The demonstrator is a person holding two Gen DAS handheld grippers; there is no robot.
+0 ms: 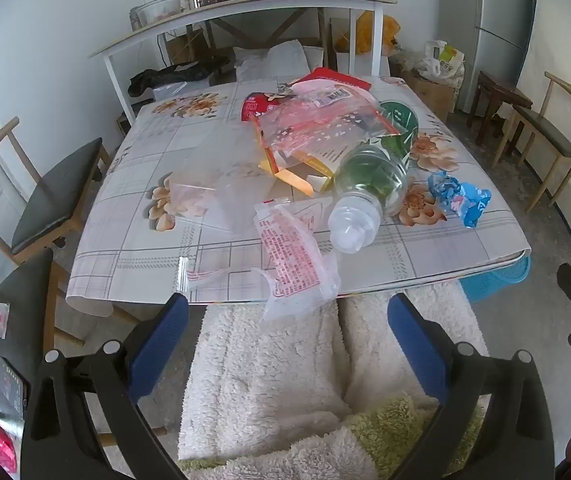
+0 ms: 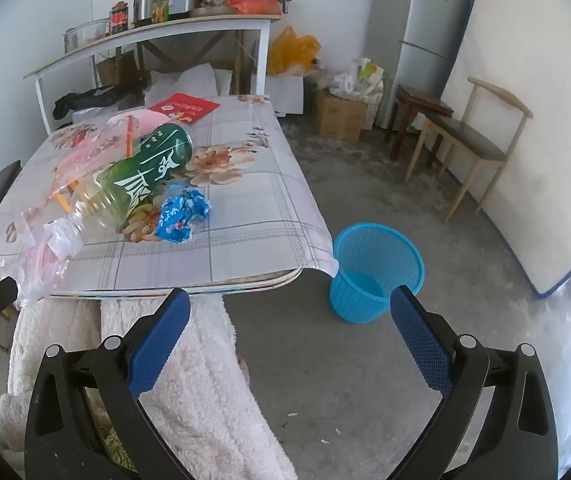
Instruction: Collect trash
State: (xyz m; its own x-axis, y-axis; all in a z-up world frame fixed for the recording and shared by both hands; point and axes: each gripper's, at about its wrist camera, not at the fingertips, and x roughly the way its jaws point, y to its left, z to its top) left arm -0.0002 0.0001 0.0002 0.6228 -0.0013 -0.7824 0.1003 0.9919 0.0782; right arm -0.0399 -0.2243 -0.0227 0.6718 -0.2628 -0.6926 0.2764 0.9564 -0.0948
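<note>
Both grippers hang in front of the near edge of the counter (image 1: 245, 268), and I see nothing between either pair of jaws: the left gripper (image 1: 287, 322) has its blue pads wide apart over a lap in fluffy white fabric (image 1: 269, 376), and the right gripper (image 2: 290, 314) stands just as wide, with bare floor and the blue basket (image 2: 377, 272) framed between its pads. The trash is all on the flowered cloth of the counter. Nearest my left gripper lies a clear wrapper with red print (image 1: 297, 256), hanging over the counter's near edge. Beyond it a plastic bottle with a green label (image 1: 369, 184) lies on its side, its capless neck toward me. Just beside the bottle on the right sits a crumpled blue wrapper (image 1: 459, 198) (in the right wrist view it touches the bottle's side). Behind the bottle is a heap of clear and pink bags (image 1: 317, 124) with a yellow-edged packet under them, and a flat red packet (image 2: 184, 109) lies farther back. A clear bag (image 1: 205, 196) rests well to the left of the heap. The basket stands on the floor just beside the counter's right corner.
</note>
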